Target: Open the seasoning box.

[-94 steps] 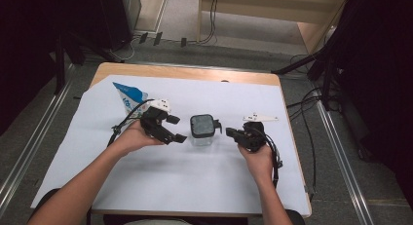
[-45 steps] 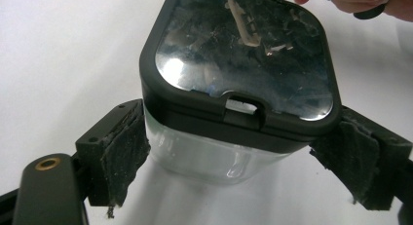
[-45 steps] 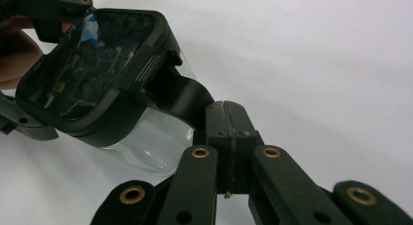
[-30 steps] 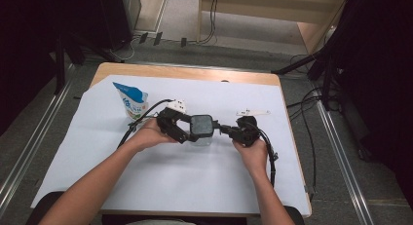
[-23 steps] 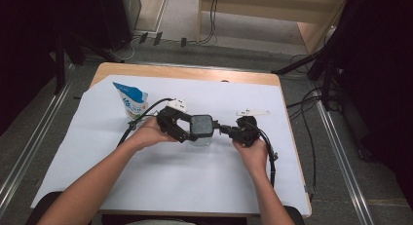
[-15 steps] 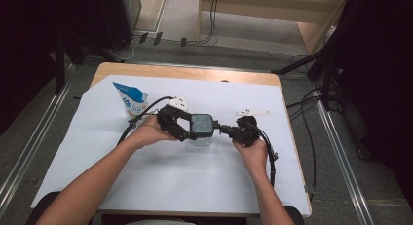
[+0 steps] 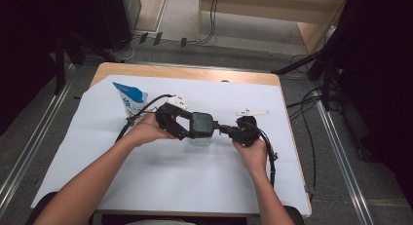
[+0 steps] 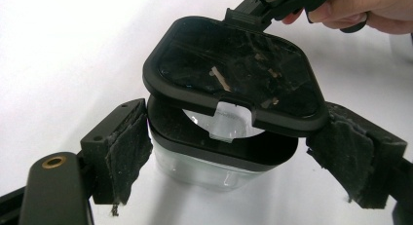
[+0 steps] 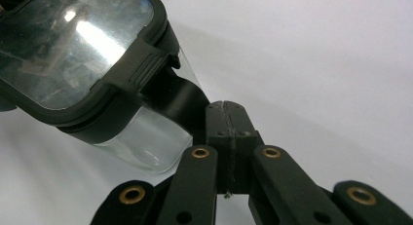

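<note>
1. One blue and white pouch [image 7: 130,99] stands near the table's far left corner, apart from the hands, with bare white table cover [image 7: 160,186] between it and the left edge.
2. One left gripper [image 7: 181,128], held in the person's left hand [image 7: 148,130], sits at mid-table. Its jaws stand wide, one on each side of the clear container [image 7: 199,139]; in the left gripper view the worn pads [image 8: 127,149] flank the container's walls, and whether they press on it cannot be told.
3. One clear container with a black rim [image 8: 219,159] stands on the table cover at the centre, well clear of every table edge.
4. One black-framed lid [image 7: 201,123] is tilted above the container. The left gripper view shows the lid [image 8: 234,74] raised on the near side, a translucent tab [image 8: 229,125] hanging under its near edge, and the far edge down by the right gripper [image 8: 265,6].
5. One right gripper [image 7: 230,131], in the right hand [image 7: 253,154], has its jaws shut on a black flap at the lid's edge; the right gripper view shows the jaw tips pressed together on that flap [image 9: 182,101].
6. One small white item [image 7: 252,112] lies just beyond the right gripper, near the far right part of the table.
7. Open room: wide bare cover on the near side of the table, between the forearms and toward both near corners.
</note>
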Available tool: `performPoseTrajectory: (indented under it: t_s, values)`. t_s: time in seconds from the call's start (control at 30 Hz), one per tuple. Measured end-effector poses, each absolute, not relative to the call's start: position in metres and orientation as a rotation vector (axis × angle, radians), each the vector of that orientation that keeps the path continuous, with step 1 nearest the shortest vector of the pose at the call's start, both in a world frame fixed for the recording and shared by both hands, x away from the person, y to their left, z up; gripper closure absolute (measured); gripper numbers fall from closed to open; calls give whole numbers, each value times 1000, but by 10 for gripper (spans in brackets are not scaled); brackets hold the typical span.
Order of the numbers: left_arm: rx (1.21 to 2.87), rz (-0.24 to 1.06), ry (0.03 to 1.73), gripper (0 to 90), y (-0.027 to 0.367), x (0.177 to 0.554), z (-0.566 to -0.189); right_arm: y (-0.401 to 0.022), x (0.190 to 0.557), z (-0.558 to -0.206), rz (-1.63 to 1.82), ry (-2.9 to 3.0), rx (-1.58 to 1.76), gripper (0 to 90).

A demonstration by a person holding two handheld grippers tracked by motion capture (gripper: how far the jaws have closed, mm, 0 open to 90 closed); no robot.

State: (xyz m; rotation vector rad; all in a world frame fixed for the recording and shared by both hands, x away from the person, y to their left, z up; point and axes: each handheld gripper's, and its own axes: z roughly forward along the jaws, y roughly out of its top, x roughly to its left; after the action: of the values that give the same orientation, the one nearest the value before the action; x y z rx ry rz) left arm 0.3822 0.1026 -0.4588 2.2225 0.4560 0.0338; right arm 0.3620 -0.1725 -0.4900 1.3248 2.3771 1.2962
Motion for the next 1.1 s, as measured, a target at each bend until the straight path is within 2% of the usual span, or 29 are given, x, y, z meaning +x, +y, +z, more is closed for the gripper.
performPoseTrajectory:
  t_s: [0.17, 0.27, 0.43, 0.6, 0.8, 0.83, 1.1]
  values:
    - [2200, 19, 441, 216, 108, 381, -452, -173, 362, -490, 1300, 2377, 1326, 900]
    - [2173, -10, 441, 360, 114, 383, -448, -173, 362, -490, 1304, 2380, 1318, 900]
    - [2171, 0, 430, 445, 113, 382, -445, -173, 363, -489, 1301, 2380, 1312, 900]
    - [2161, -23, 441, 660, 112, 384, -442, -173, 363, -489, 1302, 2381, 1312, 900]
    - [2186, -12, 458, 828, 110, 385, -438, -173, 362, -488, 1305, 2382, 1318, 900]
    - [2193, -20, 456, 888, 110, 385, -437, -173, 362, -489, 1305, 2382, 1313, 900]
    - [2221, -52, 448, 900, 97, 386, -428, -174, 362, -489, 1315, 2381, 1319, 900]
